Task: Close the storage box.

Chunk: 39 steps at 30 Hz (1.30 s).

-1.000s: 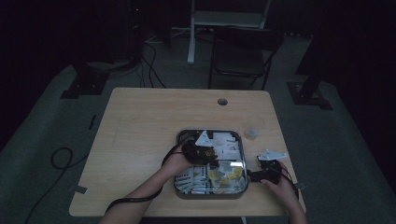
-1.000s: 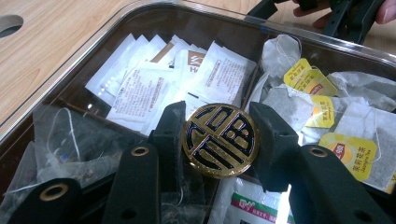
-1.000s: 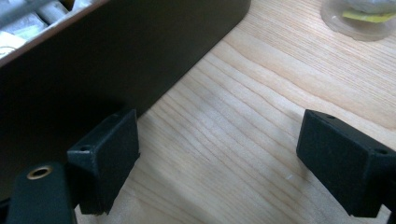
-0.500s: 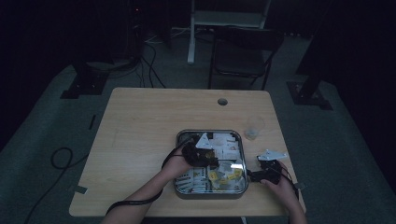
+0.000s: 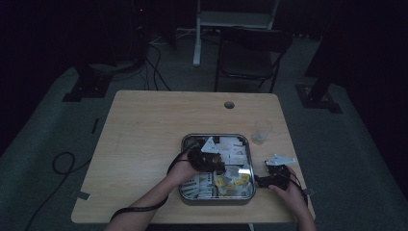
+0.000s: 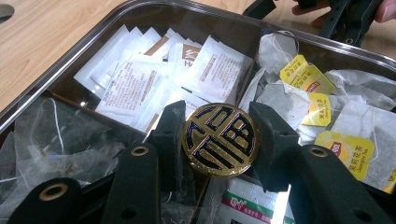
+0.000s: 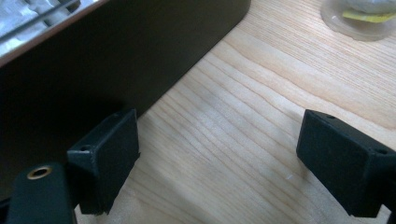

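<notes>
In the left gripper view the left tool (image 6: 218,140) pinches a round gold medallion (image 6: 218,140) by its edges, one black jaw on each side, so its patterned face stays turned up at the camera and clear of the pads. It hangs just above the tray (image 6: 65,70), over the divider between compartments, which suggests it is being carried over the contents and not laid among them. Below and beyond it lie white paper sachets (image 6: 140,84) in the far left compartment and tea bags with yellow tags (image 6: 308,84) to the right, loosely heaped.

The right tool (image 7: 219,158) rests on the tabletop (image 7: 261,93) with its jaws spread wide and nothing between them, one jaw just beside the tray's dark outer wall (image 7: 116,51); it looks parked there, perhaps to steady the tray. Farther off stands a small clear cup (image 7: 359,18), apart from the tray

From the high view both hands sit at the tray's near end
</notes>
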{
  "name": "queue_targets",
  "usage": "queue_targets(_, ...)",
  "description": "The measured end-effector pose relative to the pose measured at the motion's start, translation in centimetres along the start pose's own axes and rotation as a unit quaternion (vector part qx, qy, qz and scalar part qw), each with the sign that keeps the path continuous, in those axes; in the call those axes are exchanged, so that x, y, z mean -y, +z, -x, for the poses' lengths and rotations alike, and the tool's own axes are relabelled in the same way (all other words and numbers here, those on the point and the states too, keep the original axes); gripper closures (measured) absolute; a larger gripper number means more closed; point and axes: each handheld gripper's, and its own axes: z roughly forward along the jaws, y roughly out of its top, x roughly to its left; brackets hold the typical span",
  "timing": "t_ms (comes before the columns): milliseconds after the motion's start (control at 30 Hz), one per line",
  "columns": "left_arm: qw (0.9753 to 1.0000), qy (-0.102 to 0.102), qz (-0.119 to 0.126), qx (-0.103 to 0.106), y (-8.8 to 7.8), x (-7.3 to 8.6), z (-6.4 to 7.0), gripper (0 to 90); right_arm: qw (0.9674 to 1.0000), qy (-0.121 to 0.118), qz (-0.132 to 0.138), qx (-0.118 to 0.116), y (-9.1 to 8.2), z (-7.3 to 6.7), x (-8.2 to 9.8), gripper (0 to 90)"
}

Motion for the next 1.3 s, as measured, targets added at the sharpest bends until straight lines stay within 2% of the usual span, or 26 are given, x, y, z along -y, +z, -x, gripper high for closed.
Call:
queue_targets(167, 1.0000, -0.001, 0.002, 0.004, 0.0, 0.0, -0.1, 59.2, 1.0000, 0.000, 0.000, 0.000, 0.0, 0.0, 0.0, 12.5)
queue_targets(233, 0.9998, -0.014, 0.013, 0.010, -0.3, 0.1, -0.2, 56.4, 1.0000, 0.000, 0.000, 0.000, 0.0, 0.0, 0.0, 12.5)
queue_targets(267, 0.9996, -0.017, 0.021, 0.005, -0.5, 0.1, -0.2, 49.1, 1.0000, 0.000, 0.000, 0.000, 0.0, 0.0, 0.0, 12.5)
queue_targets(333, 0.9991, -0.024, 0.034, -0.007, -1.1, 0.1, -0.4, 41.7, 1.0000, 0.000, 0.000, 0.000, 0.0, 0.0, 0.0, 12.5)
queue_targets(433, 0.9983, -0.039, 0.044, -0.004, -1.9, 0.2, -0.9, 30.6, 1.0000, -0.001, 0.001, 0.000, 0.0, 0.0, 0.0, 12.5)
queue_targets(500, 0.9978, -0.040, 0.052, -0.006, -2.3, 0.4, -1.0, 24.3, 1.0000, -0.001, 0.000, 0.000, 0.0, 0.0, 0.0, 12.4)
queue_targets(533, 0.9976, -0.041, 0.054, -0.011, -2.5, 0.4, -1.0, 18.3, 1.0000, -0.001, 0.000, 0.000, 0.0, 0.0, 0.0, 12.5)
queue_targets(633, 0.9968, -0.047, 0.062, -0.018, -3.0, 0.5, -1.2, 10.2, 1.0000, -0.001, 0.000, 0.000, 0.0, 0.0, 0.0, 12.4)
queue_targets(700, 0.9968, -0.047, 0.062, -0.018, -3.0, 0.5, -1.2, 9.5, 1.0000, -0.001, 0.000, 0.000, 0.0, 0.0, 0.0, 12.4)
queue_targets(767, 0.9956, -0.053, 0.070, -0.032, -4.0, 0.8, -1.6, 9.2, 1.0000, -0.001, 0.000, 0.000, 0.0, 0.0, 0.0, 12.5)
queue_targets(833, 0.9952, -0.060, 0.067, -0.037, -4.2, 0.9, -1.8, 0.3, 1.0000, -0.001, 0.000, 0.000, 0.0, 0.0, 0.0, 12.5)
queue_targets(900, 0.9938, -0.070, 0.069, -0.052, -4.9, 1.3, -2.3, 0.3, 1.0000, -0.001, 0.000, 0.000, 0.0, 0.0, 0.0, 12.5)
queue_targets(933, 0.9938, -0.070, 0.069, -0.052, -4.9, 1.3, -2.3, 0.3, 1.0000, -0.001, 0.000, 0.000, 0.0, 0.0, 0.0, 12.5)
queue_targets(967, 0.9921, -0.077, 0.076, -0.063, -5.5, 1.6, -2.7, 0.3, 1.0000, -0.001, 0.000, 0.000, 0.0, 0.0, 0.0, 12.4)
queue_targets(1100, 0.9901, -0.076, 0.079, -0.088, -6.3, 2.2, -3.4, 0.4, 1.0000, -0.001, 0.000, 0.000, 0.0, 0.0, 0.0, 12.5)
queue_targets(1133, 0.9901, -0.076, 0.079, -0.088, -6.3, 2.2, -3.4, 0.4, 1.0000, -0.002, 0.001, 0.000, 0.0, 0.0, 0.0, 12.5)
queue_targets(1167, 0.9888, -0.076, 0.081, -0.101, -6.6, 2.5, -3.7, 0.4, 1.0000, 0.000, 0.000, 0.000, 0.0, 0.0, 0.0, 12.4)
queue_targets(1200, 0.9888, -0.076, 0.081, -0.101, -6.6, 2.5, -3.7, 0.4, 1.0000, 0.000, 0.000, 0.000, 0.0, 0.0, 0.0, 12.4)
queue_targets(1267, 0.9867, -0.084, 0.085, -0.110, -6.9, 3.0, -4.1, 0.4, 1.0000, 0.000, 0.000, 0.000, 0.0, 0.0, 0.0, 12.5)
queue_targets(1300, 0.9867, -0.084, 0.085, -0.110, -6.9, 3.0, -4.1, 0.4, 1.0000, 0.000, 0.000, 0.000, 0.0, 0.0, 0.0, 12.5)
